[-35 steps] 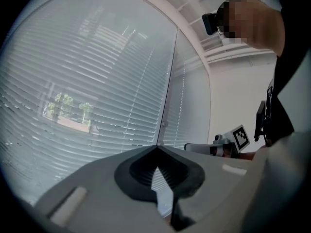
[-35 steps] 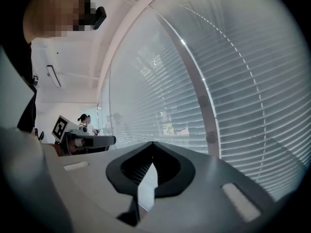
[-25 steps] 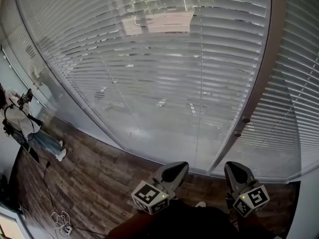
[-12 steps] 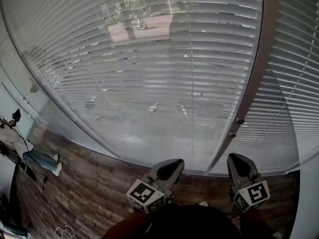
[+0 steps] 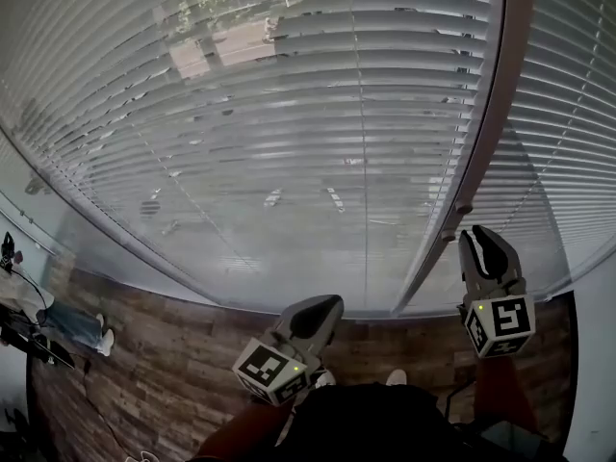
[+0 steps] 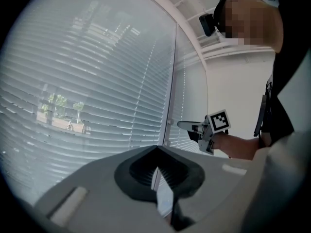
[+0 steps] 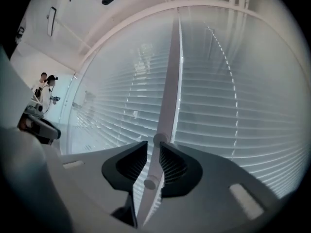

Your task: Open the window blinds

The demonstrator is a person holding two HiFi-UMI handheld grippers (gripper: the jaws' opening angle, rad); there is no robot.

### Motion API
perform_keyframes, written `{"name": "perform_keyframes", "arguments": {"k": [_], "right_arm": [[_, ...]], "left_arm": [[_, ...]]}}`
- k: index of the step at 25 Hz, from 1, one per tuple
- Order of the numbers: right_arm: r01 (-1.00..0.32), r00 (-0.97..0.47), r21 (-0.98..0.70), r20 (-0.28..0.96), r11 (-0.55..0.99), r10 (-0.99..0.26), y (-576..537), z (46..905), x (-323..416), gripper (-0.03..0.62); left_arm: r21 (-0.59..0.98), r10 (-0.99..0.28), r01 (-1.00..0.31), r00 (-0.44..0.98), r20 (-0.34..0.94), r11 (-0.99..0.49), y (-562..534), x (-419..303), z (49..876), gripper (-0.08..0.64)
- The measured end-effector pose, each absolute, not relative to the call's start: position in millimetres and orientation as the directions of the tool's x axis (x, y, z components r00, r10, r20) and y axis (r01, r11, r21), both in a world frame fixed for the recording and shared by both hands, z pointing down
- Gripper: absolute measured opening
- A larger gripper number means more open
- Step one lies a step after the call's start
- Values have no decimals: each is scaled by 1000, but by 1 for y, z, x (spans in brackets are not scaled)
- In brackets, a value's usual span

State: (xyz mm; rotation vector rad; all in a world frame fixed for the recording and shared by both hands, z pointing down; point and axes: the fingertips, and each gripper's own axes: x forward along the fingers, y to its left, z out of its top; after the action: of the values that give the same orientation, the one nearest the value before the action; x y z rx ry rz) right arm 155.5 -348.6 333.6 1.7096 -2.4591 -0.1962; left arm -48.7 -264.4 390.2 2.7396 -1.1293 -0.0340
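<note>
Blinds [image 5: 289, 114]: down over the whole pane, straight ahead. Slats part-tilted, street shows through. Not open yet, by my read.
Post [image 5: 486, 114]: runs between the two panes, with two small knobs [image 5: 464, 208] low down on it.
Right gripper [image 5: 484, 242]: level, tips just beside the knobs. Jaws have just been opening and now stand a narrow gap apart, pads pressing nothing. Post and knobs line up in the gap; can't tell if a knob sits inside it or beyond.
Left gripper [image 5: 322, 308]: low, well apart from the post, jaws closed at the tips, empty.
Risk 1: closing off-centre, so pads pinch the post edge or slide off the round knob and nothing turns.
Risk 2: gap looks barely wider than a knob, so tips may butt against it instead of going round.
Risk 3: turning the wrong way, so slats shut instead.
Risk 4: pushing in too far, so tips hit the pane.
</note>
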Motion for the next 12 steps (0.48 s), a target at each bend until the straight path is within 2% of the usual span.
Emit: {"name": "perform_keyframes", "arguments": {"k": [8,12], "right_arm": [[-953,-253,167,21,253,-967,-378,321,160,179],[-961,-229,155,21,229,-973,-381,319,156,186]], "left_arm": [[191,-700,-697,711,60,-691,-270,-62,404,0],[198,-693,-686,719,42,-700,-267,-65,399,0]]}}
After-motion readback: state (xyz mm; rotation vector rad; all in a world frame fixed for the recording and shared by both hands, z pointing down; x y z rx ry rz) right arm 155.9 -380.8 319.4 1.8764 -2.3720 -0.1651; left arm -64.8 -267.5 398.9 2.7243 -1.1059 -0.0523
